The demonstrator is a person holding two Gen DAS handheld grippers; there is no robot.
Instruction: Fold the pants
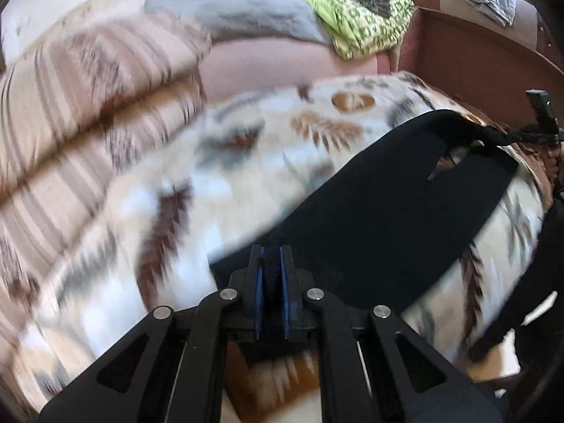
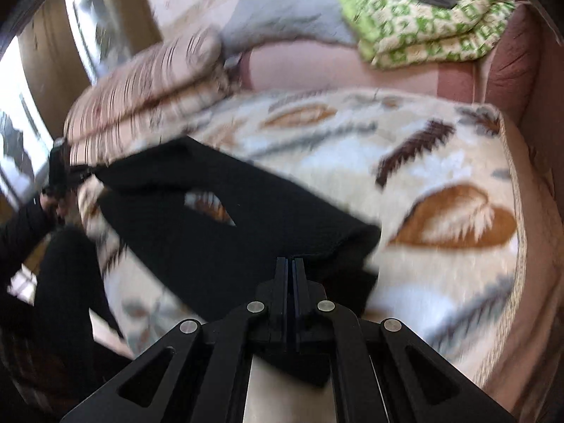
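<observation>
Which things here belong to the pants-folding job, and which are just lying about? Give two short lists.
In the job:
pants, black, held over the blanket
left tool, shut on the pants
right tool, shut on the pants

Lying about:
blanket, leaf-patterned, under the pants
striped bedding
grey pillow
green quilt, folded

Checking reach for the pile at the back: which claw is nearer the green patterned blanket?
Right, I'd judge. The green patterned blanket lies ahead of the right claw, looming large; the left claw, also gripping the black pants, sees it smaller, off right.
</observation>
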